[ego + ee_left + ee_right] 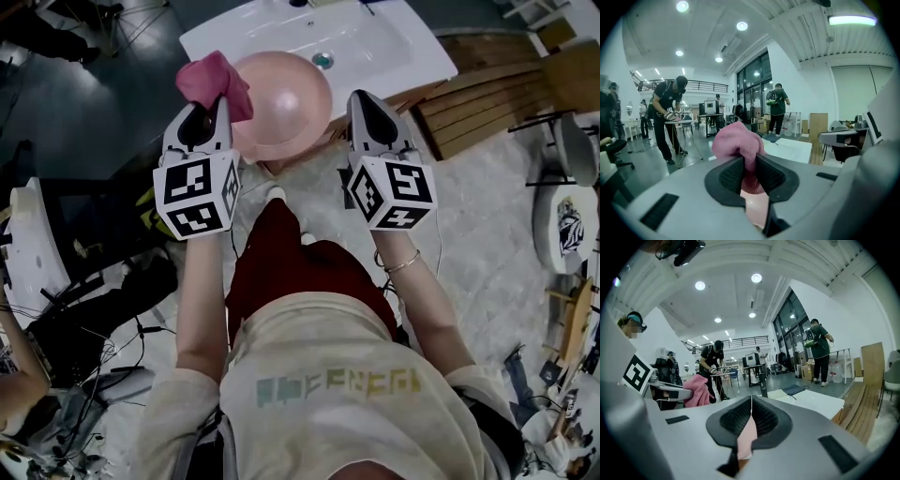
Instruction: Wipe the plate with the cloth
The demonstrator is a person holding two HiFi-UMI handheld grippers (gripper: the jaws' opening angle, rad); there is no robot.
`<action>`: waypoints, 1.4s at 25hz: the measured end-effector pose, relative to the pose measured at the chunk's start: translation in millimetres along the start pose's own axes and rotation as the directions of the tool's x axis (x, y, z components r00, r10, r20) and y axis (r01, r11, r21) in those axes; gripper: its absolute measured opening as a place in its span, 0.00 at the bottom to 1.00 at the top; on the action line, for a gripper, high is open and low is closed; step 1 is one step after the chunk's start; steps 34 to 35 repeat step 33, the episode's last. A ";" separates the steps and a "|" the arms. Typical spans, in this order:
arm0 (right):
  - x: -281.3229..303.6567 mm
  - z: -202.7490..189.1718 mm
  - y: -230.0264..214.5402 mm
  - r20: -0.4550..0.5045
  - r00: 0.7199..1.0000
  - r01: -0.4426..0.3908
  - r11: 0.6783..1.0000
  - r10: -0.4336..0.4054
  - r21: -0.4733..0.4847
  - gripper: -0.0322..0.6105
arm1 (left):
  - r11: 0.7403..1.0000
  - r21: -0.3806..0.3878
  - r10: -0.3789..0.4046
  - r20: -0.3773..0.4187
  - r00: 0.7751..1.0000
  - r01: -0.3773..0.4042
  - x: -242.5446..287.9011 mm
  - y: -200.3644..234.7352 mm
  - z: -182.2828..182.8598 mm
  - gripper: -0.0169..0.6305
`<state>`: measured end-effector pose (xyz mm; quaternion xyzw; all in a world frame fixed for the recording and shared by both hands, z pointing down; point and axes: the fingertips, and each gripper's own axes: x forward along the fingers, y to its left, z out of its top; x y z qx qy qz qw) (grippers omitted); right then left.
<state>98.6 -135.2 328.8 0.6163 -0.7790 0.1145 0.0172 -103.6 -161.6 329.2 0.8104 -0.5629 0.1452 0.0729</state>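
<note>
Head view: left gripper [208, 114] pinches the cloth [216, 82] at the plate [286, 103] rim, above the sink [375, 47]; right gripper [367, 108] grips the opp. rim.

Left gripper view: jaws clamped on cloth.

Right gripper view: jaws shut on plate edge. Best bet now (my read): hold plate steady w/ right, press cloth flat, sweep across.

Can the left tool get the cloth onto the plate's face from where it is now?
Probably yes. The left tool is shut on the cloth, right at the left edge of the plate. The right tool clamps the far rim, leaving the face between them open.
</note>
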 end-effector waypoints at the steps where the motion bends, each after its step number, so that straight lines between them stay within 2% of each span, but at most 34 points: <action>1: -3.8 3.2 0.2 0.003 1.000 -0.007 1.000 0.007 0.001 0.11 | 1.000 -0.004 -0.002 0.006 1.000 0.002 -3.6 -3.5 2.9 0.13; 8: -33.0 16.8 9.5 0.028 0.997 -0.073 0.997 0.073 -0.001 0.11 | 1.000 -0.019 0.002 0.043 0.999 -0.001 -34.8 -22.6 10.0 0.13; 17: -62.6 27.3 23.1 0.053 0.990 -0.126 0.989 0.130 -0.075 0.11 | 1.000 -0.028 0.009 0.054 0.999 -0.007 -67.6 -40.5 7.6 0.13; 35: -80.7 20.5 25.1 0.034 0.988 -0.146 0.988 0.148 -0.056 0.11 | 1.000 -0.023 0.001 0.055 0.998 0.000 -91.4 -49.8 1.9 0.13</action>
